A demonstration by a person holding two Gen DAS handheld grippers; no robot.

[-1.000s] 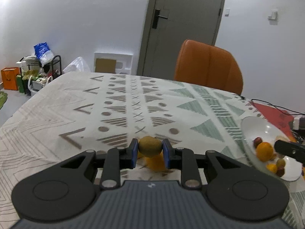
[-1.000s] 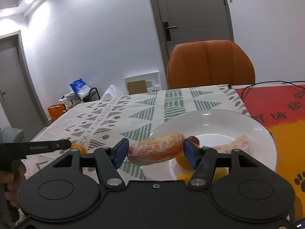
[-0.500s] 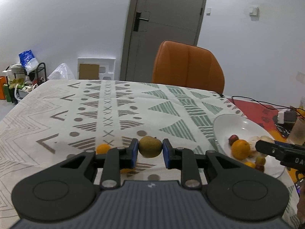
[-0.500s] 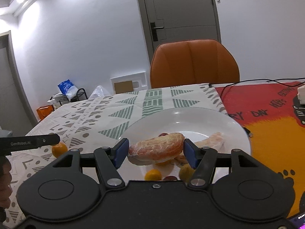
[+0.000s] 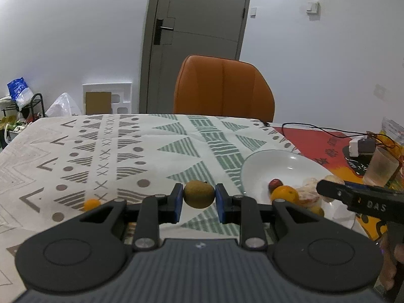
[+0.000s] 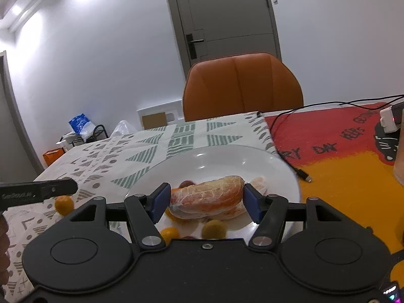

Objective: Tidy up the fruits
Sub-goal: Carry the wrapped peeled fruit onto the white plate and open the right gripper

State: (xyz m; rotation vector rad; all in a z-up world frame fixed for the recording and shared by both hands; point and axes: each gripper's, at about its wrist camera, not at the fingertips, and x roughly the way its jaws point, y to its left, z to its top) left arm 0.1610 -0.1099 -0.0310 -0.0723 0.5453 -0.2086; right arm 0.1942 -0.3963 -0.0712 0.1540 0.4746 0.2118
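Note:
My left gripper (image 5: 198,199) is shut on a green-brown kiwi (image 5: 198,194) and holds it above the patterned tablecloth, just left of the white plate (image 5: 262,161). The plate holds an orange (image 5: 284,194), a small red fruit (image 5: 275,183) and peeled segments (image 5: 309,197). My right gripper (image 6: 205,203) is shut on a peeled pomelo segment (image 6: 208,197) low over the plate (image 6: 227,159), above small yellow fruits (image 6: 214,228). A small orange (image 5: 92,204) lies on the cloth at the left; it also shows in the right wrist view (image 6: 64,204).
An orange chair (image 5: 223,89) stands behind the table. A red and yellow mat (image 6: 353,156) lies right of the plate, with a black cable (image 6: 300,173), a white charger (image 5: 359,147) and a plastic cup (image 5: 378,170).
My left gripper has carried the kiwi to the right, closer to the plate. My right gripper has come lower over the plate with the pomelo segment still held.

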